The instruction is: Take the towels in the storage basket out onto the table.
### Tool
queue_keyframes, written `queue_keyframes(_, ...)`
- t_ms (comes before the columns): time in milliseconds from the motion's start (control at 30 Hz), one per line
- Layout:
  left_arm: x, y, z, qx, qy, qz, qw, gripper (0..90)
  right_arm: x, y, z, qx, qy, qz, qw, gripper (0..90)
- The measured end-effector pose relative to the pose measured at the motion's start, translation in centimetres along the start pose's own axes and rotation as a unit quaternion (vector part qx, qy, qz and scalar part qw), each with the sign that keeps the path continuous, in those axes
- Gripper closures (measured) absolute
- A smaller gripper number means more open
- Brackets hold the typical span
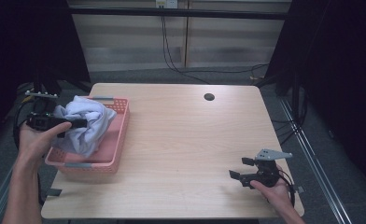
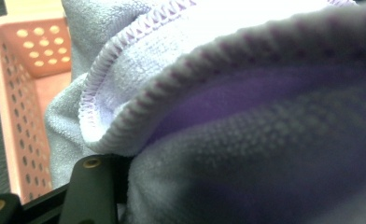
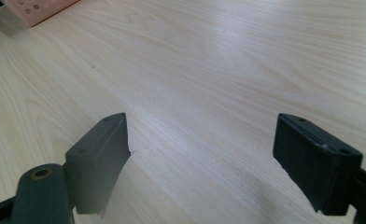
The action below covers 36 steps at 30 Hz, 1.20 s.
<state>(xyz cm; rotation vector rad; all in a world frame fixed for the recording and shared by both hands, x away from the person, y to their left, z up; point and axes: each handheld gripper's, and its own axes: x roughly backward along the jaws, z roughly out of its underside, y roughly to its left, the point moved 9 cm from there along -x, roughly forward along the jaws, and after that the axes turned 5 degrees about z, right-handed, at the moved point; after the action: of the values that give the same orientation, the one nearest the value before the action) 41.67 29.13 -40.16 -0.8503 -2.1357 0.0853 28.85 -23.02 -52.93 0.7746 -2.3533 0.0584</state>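
Gripping the lavender towel [image 1: 85, 123], left gripper [image 1: 71, 124] jaws clamp it; right gripper [image 1: 241, 169] jaws gape wide.

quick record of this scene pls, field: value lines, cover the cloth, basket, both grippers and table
cloth: pale lavender cloth, bunched, over the basket
basket: pink perforated basket, at the table's left edge
left gripper: left gripper shut on the cloth, fabric pressed against its fingers
right gripper: right gripper open, nothing between its fingers, low over bare wood
table: light wood table, round hole near the far edge
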Motion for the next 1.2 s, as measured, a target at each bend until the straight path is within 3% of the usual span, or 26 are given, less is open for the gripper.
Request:
queue_keyframes(367, 2.1, -1.4, -2.4, -0.013, -0.038, 0.008, 0.9992, 40.8, -0.1, 0.0, 0.0, 0.001, 0.000, -0.002, 1.0000, 17.8)
queue_keyframes(900, 3.6, -3.2, -4.4, -0.033, -0.055, 0.010, 0.9979, 40.8, 0.0, 0.0, 0.0, -0.001, 0.000, -0.002, 1.0000, 17.8)
queue_keyframes(1200, 5.2, -4.8, -5.6, -0.049, -0.065, 0.015, 0.9965, 40.9, 0.0, 0.1, 0.0, -0.002, 0.001, -0.003, 1.0000, 17.1)
